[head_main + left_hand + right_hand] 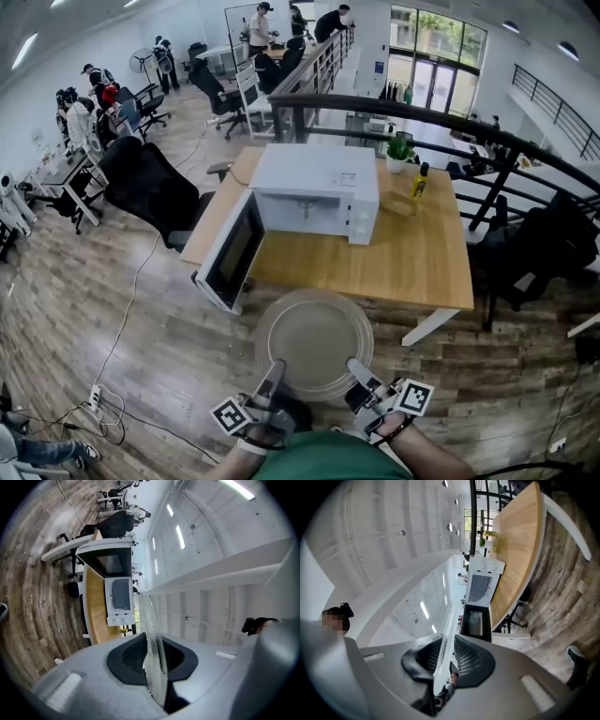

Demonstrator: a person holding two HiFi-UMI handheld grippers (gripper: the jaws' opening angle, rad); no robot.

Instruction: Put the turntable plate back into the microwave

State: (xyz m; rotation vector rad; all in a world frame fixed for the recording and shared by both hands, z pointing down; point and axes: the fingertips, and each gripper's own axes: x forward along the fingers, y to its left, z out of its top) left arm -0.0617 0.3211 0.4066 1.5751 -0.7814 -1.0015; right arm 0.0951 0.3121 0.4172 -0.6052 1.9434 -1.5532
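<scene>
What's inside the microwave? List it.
Through the open door, the microwave shows a white cavity with a small fitting in the middle. Its top hides the cavity's upper part. The plate is outside, held by the left gripper and right gripper.

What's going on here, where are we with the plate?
A person holds the glass turntable plate with both tools: the left tongs and the right tongs each clamp its near rim. The plate hangs over the floor in front of the table, short of the microwave that stands on it. The microwave's door is swung open, and the plate is not yet inside.
</scene>
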